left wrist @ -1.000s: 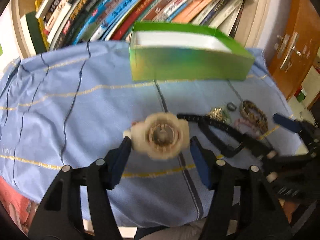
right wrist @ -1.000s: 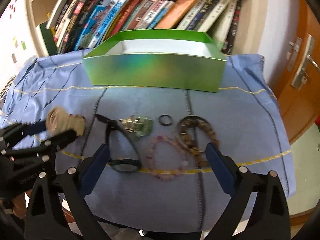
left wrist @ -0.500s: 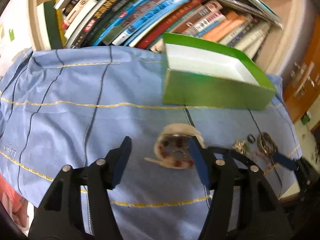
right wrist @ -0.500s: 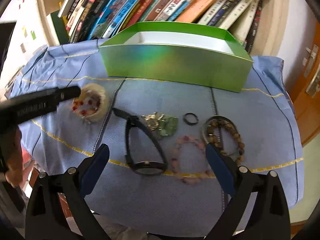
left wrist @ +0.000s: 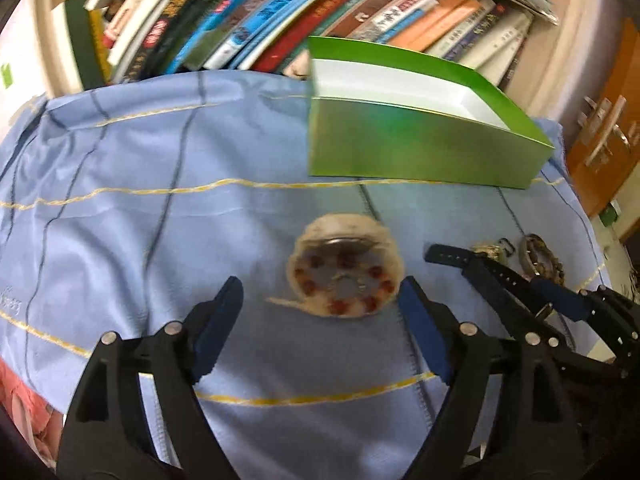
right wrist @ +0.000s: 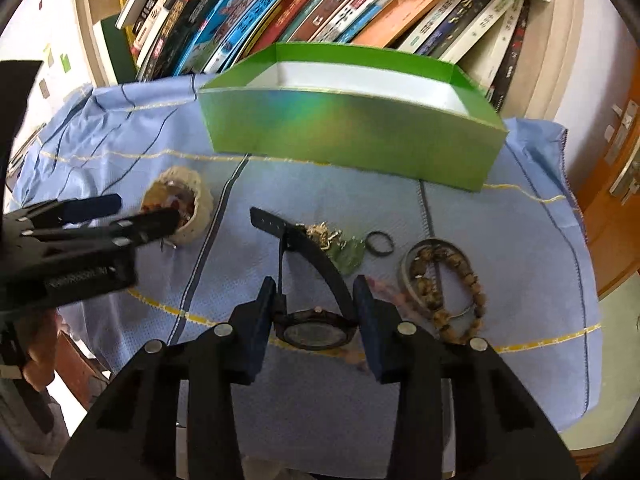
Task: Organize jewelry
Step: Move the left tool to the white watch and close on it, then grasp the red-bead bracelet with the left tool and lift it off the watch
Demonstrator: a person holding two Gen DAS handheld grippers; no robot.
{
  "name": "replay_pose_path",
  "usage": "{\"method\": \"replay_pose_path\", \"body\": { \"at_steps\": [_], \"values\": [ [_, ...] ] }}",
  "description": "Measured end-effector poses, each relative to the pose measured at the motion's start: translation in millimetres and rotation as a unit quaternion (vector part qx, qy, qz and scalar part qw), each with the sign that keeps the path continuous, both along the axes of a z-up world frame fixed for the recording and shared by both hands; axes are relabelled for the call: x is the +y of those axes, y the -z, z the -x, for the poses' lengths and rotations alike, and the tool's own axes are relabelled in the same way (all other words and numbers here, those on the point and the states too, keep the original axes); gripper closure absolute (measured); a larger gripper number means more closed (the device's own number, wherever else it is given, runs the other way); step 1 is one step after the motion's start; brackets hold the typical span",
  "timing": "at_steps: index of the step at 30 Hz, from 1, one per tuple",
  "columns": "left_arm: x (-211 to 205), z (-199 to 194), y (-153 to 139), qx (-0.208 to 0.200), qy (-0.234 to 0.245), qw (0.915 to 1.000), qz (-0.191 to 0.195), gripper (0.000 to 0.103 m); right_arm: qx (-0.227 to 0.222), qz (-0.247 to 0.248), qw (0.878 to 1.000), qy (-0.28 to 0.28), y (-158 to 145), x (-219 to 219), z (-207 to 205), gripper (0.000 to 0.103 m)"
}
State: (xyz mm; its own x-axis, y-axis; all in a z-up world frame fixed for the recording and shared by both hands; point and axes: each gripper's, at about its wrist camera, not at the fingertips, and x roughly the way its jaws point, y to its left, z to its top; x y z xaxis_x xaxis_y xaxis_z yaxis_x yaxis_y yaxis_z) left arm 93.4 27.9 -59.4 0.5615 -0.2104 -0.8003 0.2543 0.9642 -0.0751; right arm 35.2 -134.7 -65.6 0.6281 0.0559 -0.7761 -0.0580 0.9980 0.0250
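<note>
A cream crocheted piece with red beads (left wrist: 346,266) lies on the blue cloth, between the fingertips of my left gripper (left wrist: 320,312), which is open and apart from it. It also shows in the right wrist view (right wrist: 180,208). My right gripper (right wrist: 314,312) is partly closed around the face of a black watch (right wrist: 316,330), jaws close on either side; contact is unclear. Beside the watch lie a gold and green pendant (right wrist: 340,248), a dark ring (right wrist: 380,243), a pink bead bracelet (right wrist: 384,286) and a brown bead bracelet (right wrist: 444,280). The green box (right wrist: 352,136) stands open behind.
A bookshelf (right wrist: 320,8) full of leaning books stands behind the box. The blue cloth (left wrist: 140,220) covers the table and hangs over its front edge. A wooden door with a metal handle (right wrist: 628,172) is at the right.
My left gripper has let go of the crocheted piece, which now lies on the cloth. My right gripper has narrowed and come down around the black watch's face.
</note>
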Motion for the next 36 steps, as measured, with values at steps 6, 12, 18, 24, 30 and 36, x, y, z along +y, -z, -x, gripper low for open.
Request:
{"method": "replay_pose_path", "body": {
  "at_steps": [6, 12, 18, 24, 30, 36],
  "values": [
    [11, -14, -1, 0.001, -0.016, 0.9999, -0.002, 0.071, 0.005, -0.002, 1.0, 0.014, 4, -9, -3, 0.063],
    [10, -34, 17, 0.036, -0.011, 0.9993, 0.007, 0.09, 0.004, -0.005, 1.0, 0.007, 5, -6, -4, 0.063],
    [21, -11, -39, -0.041, -0.005, 0.9969, 0.067, 0.09, -0.019, -0.004, 1.0, 0.013, -6, -8, 0, 0.063],
    [17, -23, -37, -0.033, -0.017, 0.9979, 0.053, 0.09, -0.025, -0.009, 1.0, 0.013, -11, -8, 3, 0.063],
    [26, -17, -41, -0.035, -0.022, 0.997, 0.065, 0.085, -0.027, -0.005, 0.999, 0.026, -12, -15, 5, 0.063],
    [37, -26, -24, -0.014, -0.056, 0.997, 0.05, 0.066, -0.021, -0.009, 0.999, 0.031, -8, -19, 5, 0.063]
  ]
}}
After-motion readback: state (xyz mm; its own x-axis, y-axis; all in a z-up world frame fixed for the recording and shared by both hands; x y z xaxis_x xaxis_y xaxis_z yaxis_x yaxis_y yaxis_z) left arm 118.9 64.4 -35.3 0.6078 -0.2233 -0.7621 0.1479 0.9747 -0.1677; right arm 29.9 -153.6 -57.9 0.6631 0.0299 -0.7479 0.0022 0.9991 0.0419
